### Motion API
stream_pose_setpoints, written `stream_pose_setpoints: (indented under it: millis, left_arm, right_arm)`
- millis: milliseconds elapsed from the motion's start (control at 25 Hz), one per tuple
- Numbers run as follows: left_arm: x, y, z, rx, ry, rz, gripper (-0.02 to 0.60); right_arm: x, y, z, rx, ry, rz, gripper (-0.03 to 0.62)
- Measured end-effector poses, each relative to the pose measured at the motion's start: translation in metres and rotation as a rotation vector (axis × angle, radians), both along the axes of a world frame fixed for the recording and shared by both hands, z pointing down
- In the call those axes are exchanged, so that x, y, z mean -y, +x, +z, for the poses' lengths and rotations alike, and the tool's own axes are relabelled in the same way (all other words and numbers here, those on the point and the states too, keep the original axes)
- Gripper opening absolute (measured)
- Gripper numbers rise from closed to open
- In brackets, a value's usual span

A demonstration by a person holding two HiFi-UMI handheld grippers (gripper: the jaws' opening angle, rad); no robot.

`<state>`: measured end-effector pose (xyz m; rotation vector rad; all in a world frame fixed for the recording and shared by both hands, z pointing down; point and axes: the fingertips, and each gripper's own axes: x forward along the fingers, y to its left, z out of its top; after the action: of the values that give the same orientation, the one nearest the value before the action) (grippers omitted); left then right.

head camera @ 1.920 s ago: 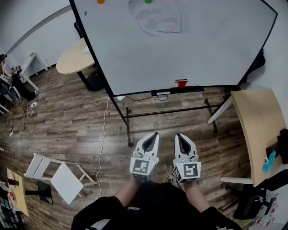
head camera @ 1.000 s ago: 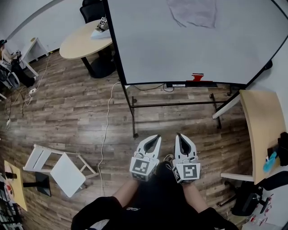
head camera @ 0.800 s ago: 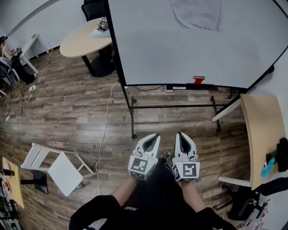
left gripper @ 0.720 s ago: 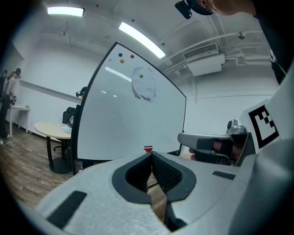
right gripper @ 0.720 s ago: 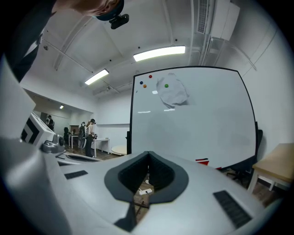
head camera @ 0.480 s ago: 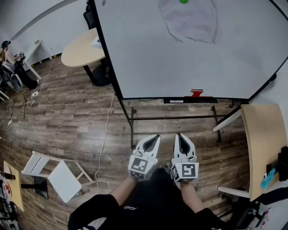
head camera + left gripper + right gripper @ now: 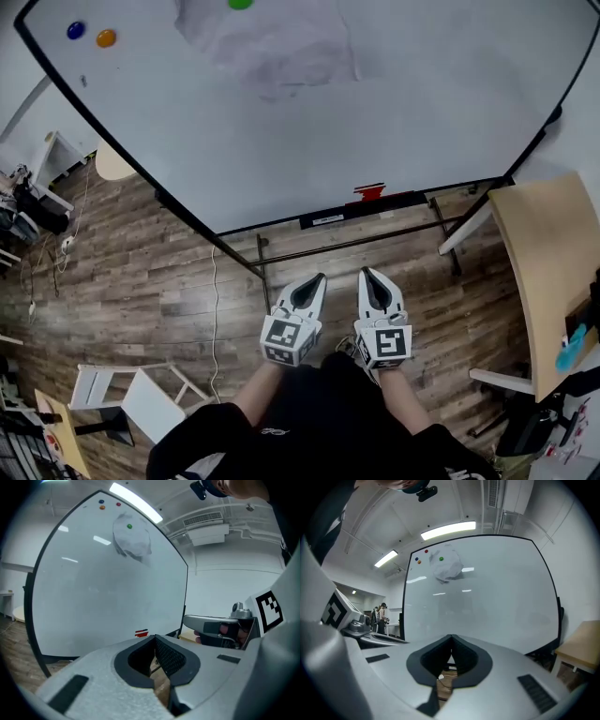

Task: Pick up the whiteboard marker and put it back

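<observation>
Both hand-held grippers are low in the head view, just in front of the person's black sleeves (image 7: 234,436), side by side and close together but not touching. The left hand-held gripper (image 7: 321,278) has its jaws shut tip to tip, and its own view shows only floor through the dark gap behind the tips. The right hand-held gripper (image 7: 364,273) is closed the same way and holds nothing. Each carries its cube with square markers at the back, and both point toward the whiteboard.

Under them is a wooden floor (image 7: 141,281) with a white cable (image 7: 214,309) running across it. A white folding chair (image 7: 141,401) lies at the lower left, and a light wooden desk (image 7: 539,253) stands at the right edge.

Past the hand-held grippers comes the black stand (image 7: 356,244) of the whiteboard (image 7: 403,112), then the dark ledge (image 7: 398,201) along the board's bottom edge. On that ledge sits a small red thing (image 7: 369,192), well apart from both hand-held grippers. In the left gripper view it shows as 2 short red bands, one above the other. It is too small to tell whether this is the whiteboard marker, and no other marker can be made out.

Higher on the board hangs a crumpled pale sheet (image 7: 272,42) under a green magnet (image 7: 240,4), with a blue magnet (image 7: 76,31) and an orange magnet (image 7: 106,38) near the upper left corner
</observation>
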<state>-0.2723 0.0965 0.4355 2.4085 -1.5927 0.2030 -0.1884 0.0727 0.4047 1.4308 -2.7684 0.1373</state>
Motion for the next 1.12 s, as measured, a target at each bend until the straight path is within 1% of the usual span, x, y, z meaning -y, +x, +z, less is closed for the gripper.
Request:
stream_pose_setpoints:
  millis: [80, 120, 240, 320, 520, 680, 760, 840, 960, 1000, 1120]
  left_arm:
    - [0.013, 0.013, 0.012, 0.012, -0.039, 0.02, 0.006]
    - [0.019, 0.018, 0.017, 0.03, -0.055, 0.032, 0.006]
    - [0.037, 0.025, 0.031, 0.12, -0.11, 0.075, 0.006]
    - [0.047, 0.029, 0.04, 0.161, -0.145, 0.098, 0.006]
    - [0.082, 0.047, 0.057, 0.189, -0.179, 0.154, 0.006]
    - [0.108, 0.068, 0.078, 0.178, -0.216, 0.22, 0.006]
    - [0.119, 0.072, 0.087, 0.193, -0.232, 0.253, 0.006]
    - [0.129, 0.068, 0.099, 0.245, -0.266, 0.279, 0.006]
    - [0.148, 0.057, 0.12, 0.346, -0.352, 0.321, 0.006]
    - [0.156, 0.053, 0.125, 0.384, -0.367, 0.336, 0.006]
    - [0.18, 0.04, 0.137, 0.516, -0.377, 0.365, 0.006]
  right_arm:
    - [0.014, 0.022, 0.013, 0.01, -0.028, 0.037, 0.002]
    - [0.02, 0.032, 0.017, 0.014, -0.039, 0.054, 0.002]
    - [0.035, 0.05, 0.028, 0.03, -0.063, 0.076, 0.002]
    - [0.04, 0.055, 0.037, 0.037, -0.083, 0.078, 0.002]
    - [0.059, 0.065, 0.062, 0.027, -0.132, 0.105, 0.002]
    - [0.08, 0.073, 0.085, 0.006, -0.175, 0.115, 0.003]
    - [0.091, 0.073, 0.095, 0.003, -0.198, 0.123, 0.003]
    - [0.099, 0.066, 0.103, -0.001, -0.23, 0.121, 0.003]
    - [0.114, 0.056, 0.111, -0.01, -0.276, 0.111, 0.003]
    - [0.121, 0.054, 0.114, -0.01, -0.288, 0.108, 0.003]
    - [0.142, 0.046, 0.126, -0.019, -0.318, 0.1, 0.003]
